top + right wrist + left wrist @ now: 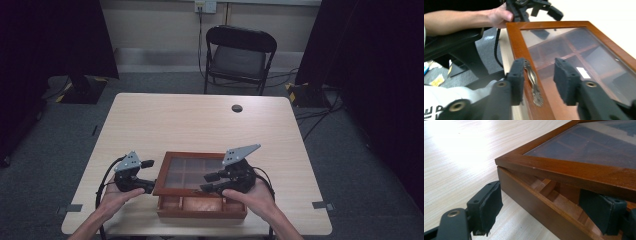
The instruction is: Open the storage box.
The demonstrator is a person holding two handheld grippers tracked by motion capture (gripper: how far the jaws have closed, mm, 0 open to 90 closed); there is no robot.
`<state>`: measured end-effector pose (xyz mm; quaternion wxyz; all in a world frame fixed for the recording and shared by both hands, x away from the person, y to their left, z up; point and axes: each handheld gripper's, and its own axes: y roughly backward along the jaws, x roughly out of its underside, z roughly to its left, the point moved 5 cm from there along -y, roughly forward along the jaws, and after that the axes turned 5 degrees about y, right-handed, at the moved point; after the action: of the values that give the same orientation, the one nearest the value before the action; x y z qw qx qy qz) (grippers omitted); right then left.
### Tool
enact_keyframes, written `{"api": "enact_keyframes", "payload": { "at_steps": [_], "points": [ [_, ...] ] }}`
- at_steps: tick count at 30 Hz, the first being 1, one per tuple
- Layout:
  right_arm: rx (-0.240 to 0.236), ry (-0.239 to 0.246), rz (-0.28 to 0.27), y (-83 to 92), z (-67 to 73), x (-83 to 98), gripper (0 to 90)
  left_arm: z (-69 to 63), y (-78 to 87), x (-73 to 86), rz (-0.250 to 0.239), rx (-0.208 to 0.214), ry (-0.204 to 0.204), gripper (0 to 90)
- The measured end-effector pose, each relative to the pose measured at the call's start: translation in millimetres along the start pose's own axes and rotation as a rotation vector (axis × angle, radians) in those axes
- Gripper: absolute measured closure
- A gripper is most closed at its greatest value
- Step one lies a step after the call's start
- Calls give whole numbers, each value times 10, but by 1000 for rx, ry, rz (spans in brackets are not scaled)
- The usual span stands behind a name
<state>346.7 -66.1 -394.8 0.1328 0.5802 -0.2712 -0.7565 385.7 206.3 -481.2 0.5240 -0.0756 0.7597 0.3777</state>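
A brown wooden box with inner compartments stands at the table's near edge. Its glass-paned lid is tilted up at the front, leaving a gap above the base. My left gripper is open at the box's left corner. In the left gripper view, one jaw stands outside the wall and the other sits inside, under the lid frame. My right gripper is open at the lid's front rail. Its jaws stand either side of a small brass handle.
The light wood table has a round cable hole near its far edge. A black folding chair stands behind the table. Dark curtains hang on both sides, and cables lie on the floor at the right.
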Motion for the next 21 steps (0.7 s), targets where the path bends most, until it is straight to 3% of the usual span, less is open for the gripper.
{"api": "enact_keyframes", "payload": {
  "at_steps": [5,7,11,13,14,18,21],
  "points": [
    [57,-34,-26,164,-100,100,464,0,17,-27,-7,-1,-6,194],
    [77,-41,-49,236,-128,162,405,-7,24,-37,-19,8,12,195],
    [99,-23,-113,356,-131,267,297,-23,30,-61,-25,13,10,199],
    [120,-23,-117,393,-129,302,243,-27,45,-81,-31,-2,-13,206],
    [130,-24,-125,420,-128,322,223,-29,50,-89,-36,1,-5,210],
    [182,-28,-129,508,-156,393,214,-41,60,-128,-60,11,12,222],
    [187,-32,-129,529,-167,415,213,-58,63,-157,-73,24,30,226]
  ]
}}
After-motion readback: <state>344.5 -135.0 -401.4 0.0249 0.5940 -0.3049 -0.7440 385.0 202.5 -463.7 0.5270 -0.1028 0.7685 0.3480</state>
